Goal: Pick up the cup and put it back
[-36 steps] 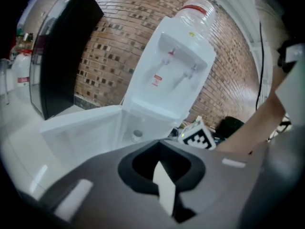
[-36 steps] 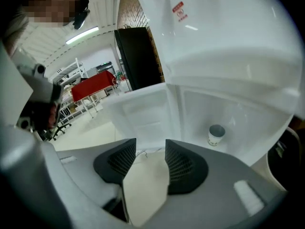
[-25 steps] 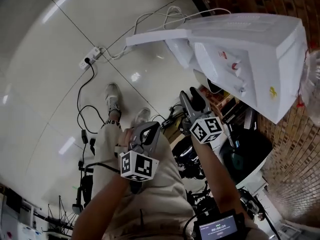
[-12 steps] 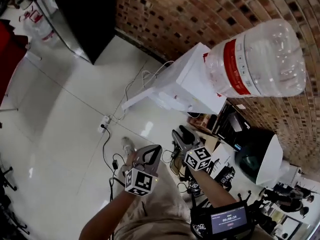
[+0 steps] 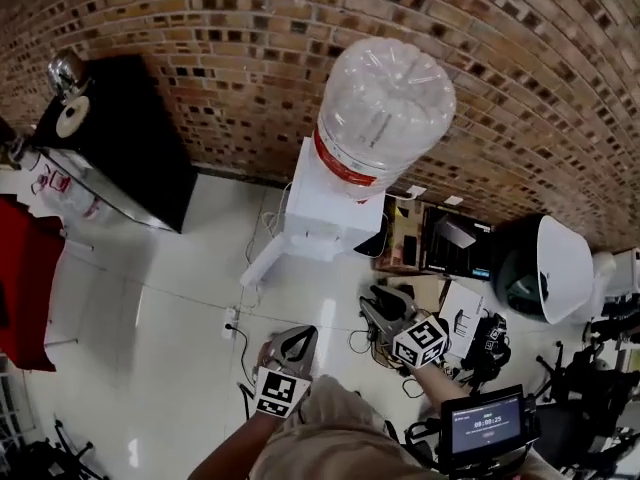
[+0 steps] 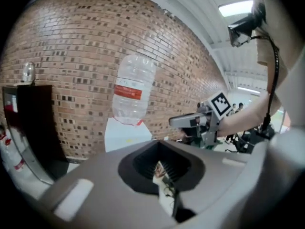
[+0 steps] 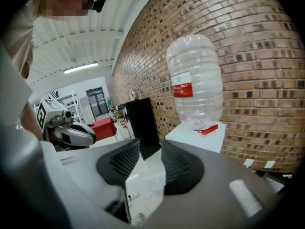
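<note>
Brick wall and pale tiled floor made up the setting. The left gripper was clenched: its ribbed pads met at the tips, with nothing caught in the hollow behind them but a glimpse of floor. The right gripper was released. Its jaws had just been closing, yet a clear gap was left between the pads, and only floor was seen through it. In the head view both grippers were held side by side near the lower edge, each aimed toward twelve o'clock.

At twelve o'clock from them a white water dispenser was stood against the wall, with an inverted clear water bottle seated on top. A black cabinet was placed at ten o'clock, and a power strip lay on the floor just off the left gripper at eleven o'clock.

No cup could be made out in any view, so its place could not be given.

The step in hand was judged to be the approach, with the pick-up not yet begun. For the next move, the cup would first have to be found, probably about the dispenser. One gripper's jaws would then have to be spread wide enough to be brought round its wall.
</note>
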`<state>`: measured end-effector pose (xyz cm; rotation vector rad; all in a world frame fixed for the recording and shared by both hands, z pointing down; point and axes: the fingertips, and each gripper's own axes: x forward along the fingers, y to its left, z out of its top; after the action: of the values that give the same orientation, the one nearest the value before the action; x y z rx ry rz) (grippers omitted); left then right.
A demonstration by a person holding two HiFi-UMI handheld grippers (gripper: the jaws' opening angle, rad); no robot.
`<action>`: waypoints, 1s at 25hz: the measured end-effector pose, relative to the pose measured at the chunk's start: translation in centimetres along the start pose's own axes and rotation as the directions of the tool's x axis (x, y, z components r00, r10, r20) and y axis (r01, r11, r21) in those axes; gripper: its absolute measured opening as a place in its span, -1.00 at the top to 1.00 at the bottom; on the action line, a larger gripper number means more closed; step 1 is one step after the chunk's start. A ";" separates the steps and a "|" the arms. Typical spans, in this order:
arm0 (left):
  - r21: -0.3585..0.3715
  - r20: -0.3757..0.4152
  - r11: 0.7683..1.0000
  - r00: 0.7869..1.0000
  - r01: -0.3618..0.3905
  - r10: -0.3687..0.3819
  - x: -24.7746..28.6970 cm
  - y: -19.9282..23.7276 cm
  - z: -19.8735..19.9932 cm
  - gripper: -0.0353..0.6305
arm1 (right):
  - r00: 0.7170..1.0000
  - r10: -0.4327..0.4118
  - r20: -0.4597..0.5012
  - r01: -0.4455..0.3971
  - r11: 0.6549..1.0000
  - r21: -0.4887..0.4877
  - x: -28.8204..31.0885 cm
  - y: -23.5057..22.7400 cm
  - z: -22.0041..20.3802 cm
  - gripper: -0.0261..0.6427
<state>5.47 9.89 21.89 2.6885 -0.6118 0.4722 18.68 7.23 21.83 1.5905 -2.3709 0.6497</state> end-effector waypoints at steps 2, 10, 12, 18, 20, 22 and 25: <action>-0.005 -0.007 1.000 1.000 0.022 -0.022 0.0 -1.2 0.5 0.89 | 0.998 -0.038 0.044 0.037 0.999 0.012 -2.7 -0.4 0.8 0.49; -0.038 -0.009 0.997 0.997 0.074 -0.075 -1.0 -10.2 3.2 0.89 | 0.971 -0.126 0.205 0.098 0.985 0.140 -15.0 0.8 3.0 0.49; -0.078 0.002 0.995 0.998 0.068 -0.069 -1.4 -12.5 3.5 0.89 | 0.966 -0.129 0.226 0.092 0.982 0.167 -17.8 1.2 3.5 0.49; -0.072 0.045 0.992 0.994 0.106 -0.103 -3.7 -19.0 4.2 0.89 | 0.933 -0.140 0.331 0.096 0.985 0.146 -25.9 3.7 5.6 0.49; -0.065 0.062 0.993 0.994 0.096 -0.092 -5.0 -21.0 4.5 0.89 | 0.924 -0.122 0.363 0.077 0.988 0.136 -28.7 5.0 5.9 0.49; -0.067 0.075 0.995 0.995 0.077 -0.072 -5.9 -22.3 4.6 0.89 | 0.918 -0.104 0.382 0.055 0.989 0.138 -30.9 6.0 5.6 0.49; -0.069 0.069 0.996 0.997 0.047 -0.042 -7.3 -23.7 3.9 0.89 | 0.917 -0.094 0.388 0.039 0.988 0.146 -33.0 7.1 3.7 0.49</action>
<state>11.23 30.99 9.63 2.6536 -0.5751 0.3430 25.43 34.86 3.34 2.0184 -2.5775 0.5259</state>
